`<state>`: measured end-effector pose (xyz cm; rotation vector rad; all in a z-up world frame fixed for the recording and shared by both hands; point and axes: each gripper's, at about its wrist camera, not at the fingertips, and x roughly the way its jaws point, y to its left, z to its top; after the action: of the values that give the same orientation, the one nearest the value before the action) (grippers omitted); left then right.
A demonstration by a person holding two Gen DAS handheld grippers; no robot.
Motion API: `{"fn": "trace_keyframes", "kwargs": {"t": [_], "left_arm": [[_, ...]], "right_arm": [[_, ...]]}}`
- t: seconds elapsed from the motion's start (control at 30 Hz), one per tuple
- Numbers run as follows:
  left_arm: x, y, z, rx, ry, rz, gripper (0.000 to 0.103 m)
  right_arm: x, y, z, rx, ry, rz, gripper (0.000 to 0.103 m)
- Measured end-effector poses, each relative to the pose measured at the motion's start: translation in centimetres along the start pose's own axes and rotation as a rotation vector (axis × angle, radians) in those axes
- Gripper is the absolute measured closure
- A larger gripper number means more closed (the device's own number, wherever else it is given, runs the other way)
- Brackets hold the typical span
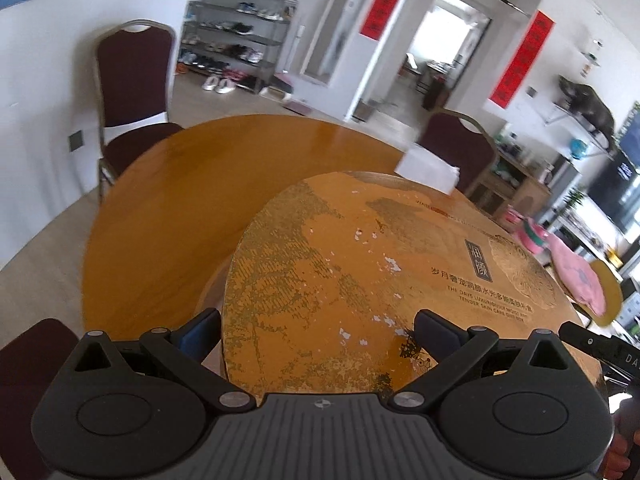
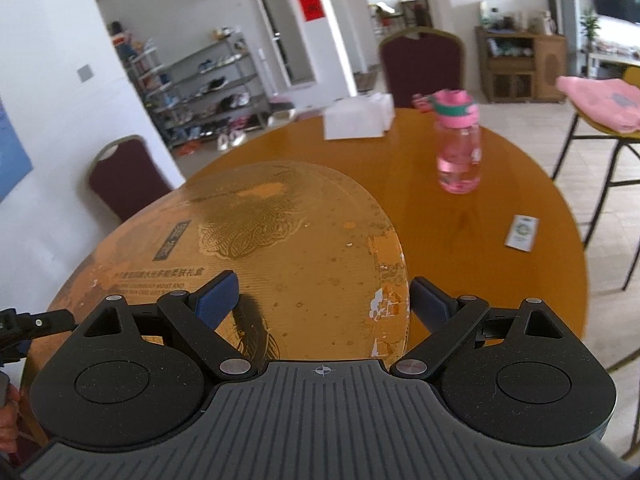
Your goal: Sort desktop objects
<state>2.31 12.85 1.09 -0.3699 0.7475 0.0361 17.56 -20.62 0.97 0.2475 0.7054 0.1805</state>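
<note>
Between your grippers: round gold gift box (image 1: 360,272), print scratched, white chips, over the table (image 2: 500,200).
Left gripper (image 1: 318,328): spread wide, straddling its rim.
Right gripper (image 2: 322,294): spread wide too.

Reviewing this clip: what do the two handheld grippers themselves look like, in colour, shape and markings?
Both match. The left gripper and right gripper each have a grey ribbed body with a small crosshair mark, two rounded black housings, black linkage arms with silver pivot pins, and dark blue finger pads. No cables or sleeves are visible.
</note>
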Motion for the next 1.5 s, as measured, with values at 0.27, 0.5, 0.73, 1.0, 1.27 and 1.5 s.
{"fn": "trace_keyframes", "kwargs": {"t": [0.27,0.5,0.73,1.0,1.27,1.5], "left_arm": [[2.3,1.3,0.1,-0.037,-0.058,0.04,0.003],[5.1,3.6,-0.5,-0.073,-0.007,0.023,0.003],[6.1,4.8,-0.6,-0.06,0.011,0.006,0.003],[8.0,5.2,-0.9,-0.043,0.03,0.014,0.002],[8.7,5.2,-1.3,-0.014,0.037,0.025,0.002],[8.9,5.0,-1.2,-0.002,0.047,0.037,0.002]], "right_arm": [[4.2,1.0,0.5,-0.047,0.016,0.034,0.01],[6.4,1.4,-0.2,-0.059,0.037,0.036,0.01],[8.6,1.7,-1.0,-0.071,0.059,0.038,0.01],[8.5,1.5,-3.6,-0.052,0.014,0.016,0.01],[9.2,0.7,-4.0,-0.044,0.039,0.019,0.01],[9.9,0.5,-4.3,-0.035,0.056,0.02,0.01]]}}
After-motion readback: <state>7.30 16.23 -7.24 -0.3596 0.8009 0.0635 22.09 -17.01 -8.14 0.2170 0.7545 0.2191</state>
